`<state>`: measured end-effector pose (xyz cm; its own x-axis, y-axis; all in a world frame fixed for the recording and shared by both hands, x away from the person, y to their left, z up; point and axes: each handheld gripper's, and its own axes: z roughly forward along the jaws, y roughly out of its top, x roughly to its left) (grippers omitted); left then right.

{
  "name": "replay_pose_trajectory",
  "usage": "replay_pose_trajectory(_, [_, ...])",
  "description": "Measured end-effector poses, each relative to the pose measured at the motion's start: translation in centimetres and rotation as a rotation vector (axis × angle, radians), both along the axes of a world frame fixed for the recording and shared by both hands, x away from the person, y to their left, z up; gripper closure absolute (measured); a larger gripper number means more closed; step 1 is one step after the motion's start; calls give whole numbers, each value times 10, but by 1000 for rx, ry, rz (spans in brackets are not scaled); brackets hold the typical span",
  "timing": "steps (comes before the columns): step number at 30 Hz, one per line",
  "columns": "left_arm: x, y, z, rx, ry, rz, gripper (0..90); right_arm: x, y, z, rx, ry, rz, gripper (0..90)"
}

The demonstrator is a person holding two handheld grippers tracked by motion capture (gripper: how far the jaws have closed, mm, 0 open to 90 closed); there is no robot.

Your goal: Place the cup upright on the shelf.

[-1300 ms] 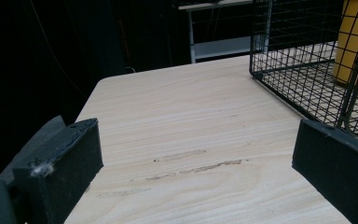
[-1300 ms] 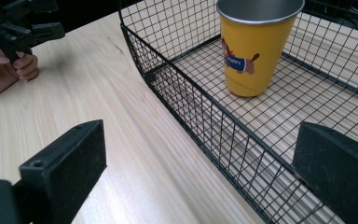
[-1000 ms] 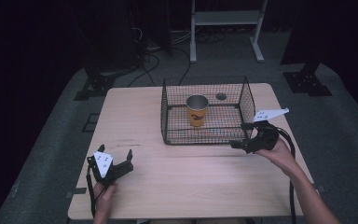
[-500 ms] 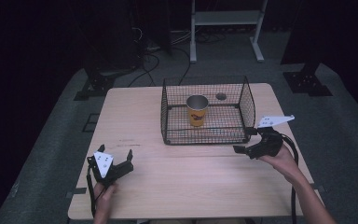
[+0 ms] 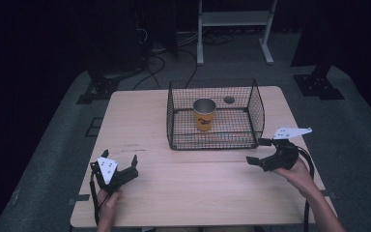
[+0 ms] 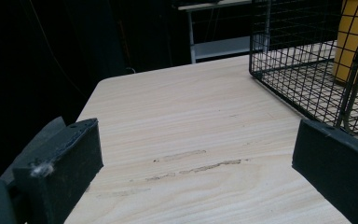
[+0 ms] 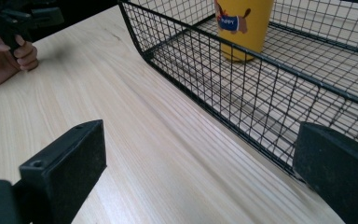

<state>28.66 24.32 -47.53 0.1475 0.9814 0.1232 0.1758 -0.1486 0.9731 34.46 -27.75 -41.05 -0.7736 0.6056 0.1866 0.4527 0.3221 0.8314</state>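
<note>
From the high view we see one black wire basket (image 5: 215, 145) standing on the far half of the wooden table (image 5: 183, 193), and inside it one yellow cup (image 5: 204, 114), upright and near the basket's middle. We hold two grippers: the left gripper (image 5: 117, 166) near the table's front left corner, jaws spread and empty, and the right gripper (image 5: 258, 152) just beside the basket's front right corner, jaws also spread with nothing between them.

In the left gripper view we look between two parted jaws across bare wood to the basket (image 6: 307, 70), where the cup (image 6: 354, 42) stands behind the mesh.

In the right gripper view our jaws stand wide beside the basket (image 7: 279, 93); the cup (image 7: 242, 25) bears a small dog print, and the other hand (image 7: 4, 56) rests farther off.
</note>
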Motion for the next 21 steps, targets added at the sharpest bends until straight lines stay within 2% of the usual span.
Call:
replay_pose_trajectory(17, [0,0,0,0,2,3,8,-22,-16,-11,38,-17,-33,21])
replay_pose_trajectory(21, [0,0,0,3,3,4,8,-28,-20,-16,47,-8,-39,21])
